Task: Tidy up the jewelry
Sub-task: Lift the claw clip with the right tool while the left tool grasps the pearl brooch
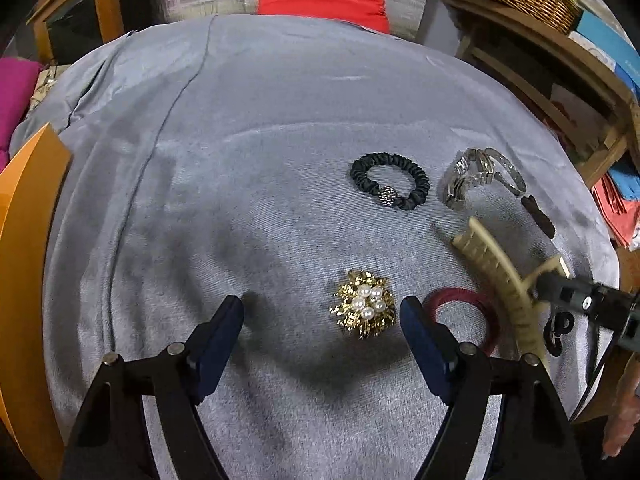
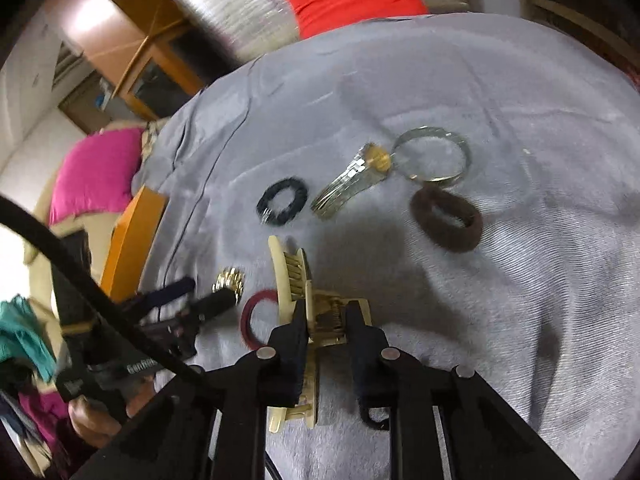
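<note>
We see a grey velvety cloth (image 1: 260, 128) covering the surface. On it lies a gold brooch (image 1: 363, 304) with white pearls clustered at its centre. At its twelve o'clock sits a black scrunchie (image 1: 390, 182) with a sparkly grey bead; at two o'clock, a silver watch (image 1: 466, 178). A cream hair claw (image 1: 496, 276) and a dark red hair tie (image 1: 468, 316) lie at three o'clock. A brown scrunchie (image 2: 446, 218) shows in the right view. The left gripper (image 1: 322, 316) has navy pads on black arms. An orange box (image 1: 28, 248) sits at nine o'clock.

A grey velvet cloth (image 1: 280, 128) carries a pearl brooch (image 1: 365, 304), black scrunchie (image 1: 390, 181), watch (image 1: 466, 178), bangle (image 2: 434, 154), brown hair tie (image 2: 446, 218) and red hair tie (image 1: 466, 316).
</note>
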Motion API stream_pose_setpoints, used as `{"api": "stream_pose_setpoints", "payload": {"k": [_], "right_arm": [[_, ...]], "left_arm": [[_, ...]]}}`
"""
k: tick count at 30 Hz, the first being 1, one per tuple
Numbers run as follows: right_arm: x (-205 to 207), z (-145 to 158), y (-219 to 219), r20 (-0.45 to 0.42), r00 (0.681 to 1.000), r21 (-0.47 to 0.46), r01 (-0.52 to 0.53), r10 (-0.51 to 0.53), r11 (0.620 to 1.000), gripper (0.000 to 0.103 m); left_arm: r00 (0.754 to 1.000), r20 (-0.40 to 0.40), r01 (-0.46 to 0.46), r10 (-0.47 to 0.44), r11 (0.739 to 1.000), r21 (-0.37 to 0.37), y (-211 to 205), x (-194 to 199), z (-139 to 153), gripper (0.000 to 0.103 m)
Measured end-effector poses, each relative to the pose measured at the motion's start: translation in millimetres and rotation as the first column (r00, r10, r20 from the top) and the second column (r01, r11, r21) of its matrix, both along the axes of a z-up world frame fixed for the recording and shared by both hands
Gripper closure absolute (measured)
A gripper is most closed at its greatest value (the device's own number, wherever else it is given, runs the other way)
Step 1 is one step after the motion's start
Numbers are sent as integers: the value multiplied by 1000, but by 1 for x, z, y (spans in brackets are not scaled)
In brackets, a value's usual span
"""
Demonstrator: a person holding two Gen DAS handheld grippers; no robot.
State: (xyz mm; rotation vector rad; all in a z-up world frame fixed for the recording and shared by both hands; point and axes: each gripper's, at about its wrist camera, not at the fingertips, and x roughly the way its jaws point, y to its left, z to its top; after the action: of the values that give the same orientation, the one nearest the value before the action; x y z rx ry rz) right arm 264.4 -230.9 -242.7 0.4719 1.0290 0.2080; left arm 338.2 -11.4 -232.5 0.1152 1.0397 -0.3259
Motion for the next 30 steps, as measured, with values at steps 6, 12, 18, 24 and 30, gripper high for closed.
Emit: {"api": "stream_pose_setpoints", "payload": {"k": [6, 12, 18, 24, 30], "right_arm": [[-4, 12, -25, 58, 994, 115, 90, -97, 989, 84], [-4, 16, -24, 66, 992, 127, 96, -105, 987, 84], [-5, 16, -20, 74, 993, 129, 86, -96, 988, 84], [-7, 17, -11, 82, 994, 108, 60, -69, 992, 84], [-9, 18, -6, 90, 994, 101, 53, -62, 994, 84]], "left_arm": [[1000, -1, 21, -21, 1000, -20, -7, 14, -3, 27], [999, 22, 34, -34, 999, -21, -12, 20, -3, 46], [999, 40, 34, -33, 999, -18, -12, 17, 0, 73], [999, 29, 25, -23, 998, -62, 4, 10, 2, 76], [999, 27, 42, -41, 998, -39, 5, 0, 5, 69]]}}
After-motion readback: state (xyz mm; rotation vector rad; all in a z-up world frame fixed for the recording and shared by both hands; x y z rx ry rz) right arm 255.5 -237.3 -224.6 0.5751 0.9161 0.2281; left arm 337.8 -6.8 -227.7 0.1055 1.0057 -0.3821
